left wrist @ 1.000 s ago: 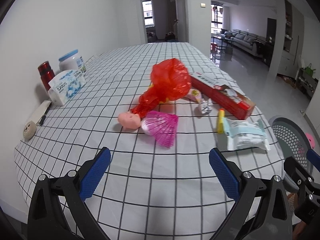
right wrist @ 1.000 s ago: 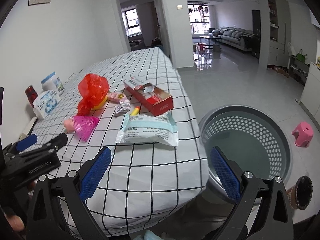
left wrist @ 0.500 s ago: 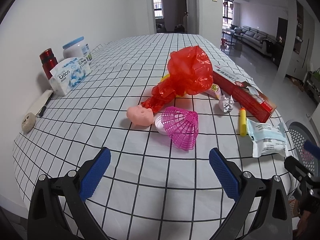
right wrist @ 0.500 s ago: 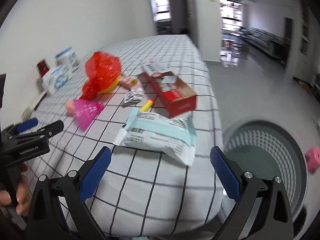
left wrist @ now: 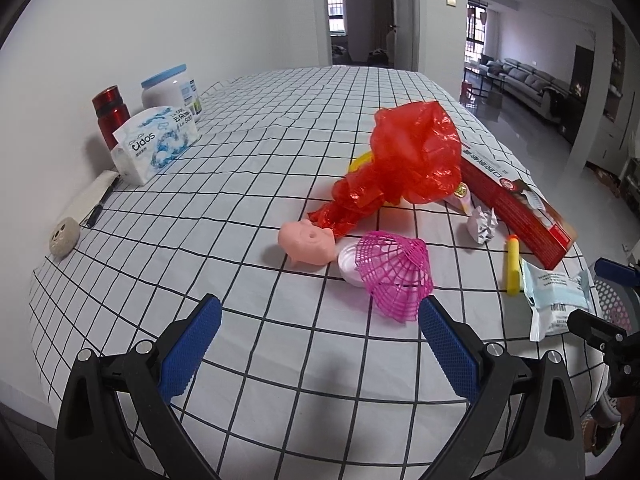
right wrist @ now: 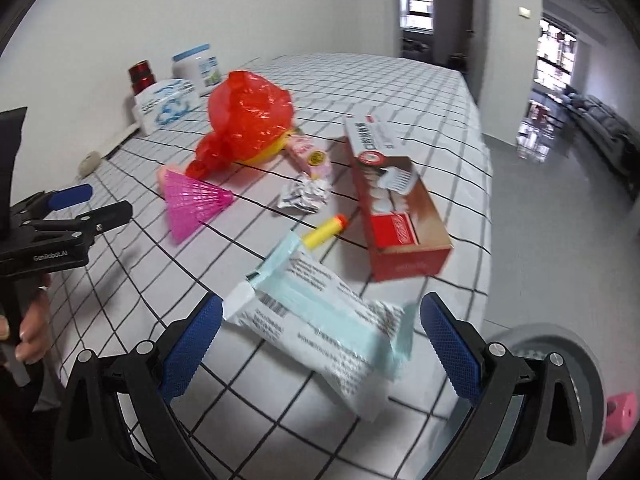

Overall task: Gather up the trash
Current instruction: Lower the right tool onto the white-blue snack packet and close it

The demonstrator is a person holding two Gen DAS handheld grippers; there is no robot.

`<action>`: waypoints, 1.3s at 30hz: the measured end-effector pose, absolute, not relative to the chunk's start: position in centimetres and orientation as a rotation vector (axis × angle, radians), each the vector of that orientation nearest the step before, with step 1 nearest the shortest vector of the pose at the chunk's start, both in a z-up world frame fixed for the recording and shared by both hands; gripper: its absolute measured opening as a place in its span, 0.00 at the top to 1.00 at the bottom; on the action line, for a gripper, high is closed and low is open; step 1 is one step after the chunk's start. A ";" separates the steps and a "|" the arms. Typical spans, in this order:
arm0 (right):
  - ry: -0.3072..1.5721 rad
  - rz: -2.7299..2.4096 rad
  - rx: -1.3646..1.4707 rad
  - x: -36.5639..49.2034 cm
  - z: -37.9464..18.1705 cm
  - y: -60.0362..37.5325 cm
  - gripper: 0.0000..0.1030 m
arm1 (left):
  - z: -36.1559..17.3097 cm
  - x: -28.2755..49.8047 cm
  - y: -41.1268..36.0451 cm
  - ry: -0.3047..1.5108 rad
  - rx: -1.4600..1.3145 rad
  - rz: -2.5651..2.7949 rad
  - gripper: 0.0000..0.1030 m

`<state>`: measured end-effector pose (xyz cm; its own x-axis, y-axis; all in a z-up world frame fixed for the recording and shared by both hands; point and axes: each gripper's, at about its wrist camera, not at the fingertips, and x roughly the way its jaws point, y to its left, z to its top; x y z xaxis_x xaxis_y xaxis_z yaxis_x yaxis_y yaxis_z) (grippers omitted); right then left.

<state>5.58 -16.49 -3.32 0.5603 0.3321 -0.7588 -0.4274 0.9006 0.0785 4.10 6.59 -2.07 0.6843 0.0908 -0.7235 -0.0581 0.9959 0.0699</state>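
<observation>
Trash lies scattered on the checked tablecloth [left wrist: 248, 184]: red plastic bag [left wrist: 412, 156], pink mesh cone [left wrist: 394, 270], crumpled foil [right wrist: 306, 196], yellow foam dart [right wrist: 324, 230], red carton [right wrist: 394, 204] and pale blue wrapper [right wrist: 320, 320]. We hold the left gripper [left wrist: 320, 344] with tongs spread apart over bare cloth, just short of the cone. Our right gripper [right wrist: 320, 342] is likewise spread, its tongs flanking the wrapper at the table edge. A grey perforated bin [right wrist: 560, 344] stands on the floor beside the table

My left gripper [left wrist: 320, 346] and right gripper [right wrist: 320, 346]: black frames, silver screws, blue cross-hatched pads [left wrist: 192, 346], white GenRobot.AI lettering.
</observation>
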 end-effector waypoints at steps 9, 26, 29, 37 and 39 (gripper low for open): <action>0.936 0.543 -0.121 7.5 -4.8 -15.8 0.08 | -2.5 4.5 6.7 0.824 0.047 0.094 0.06; 1.029 0.399 0.028 3.9 -6.7 -14.0 0.08 | -3.3 4.6 7.1 0.836 0.025 0.093 0.06; 1.014 0.328 0.087 4.3 -6.7 -14.1 0.08 | -3.5 4.6 7.4 0.837 0.023 0.097 0.06; 0.952 0.191 0.082 5.1 -6.7 -13.9 0.09 | -3.4 5.0 8.1 0.830 -0.001 0.100 0.06; 0.939 0.182 0.054 5.0 -6.8 -13.4 0.11 | -3.5 5.1 8.1 0.831 -0.006 0.093 0.06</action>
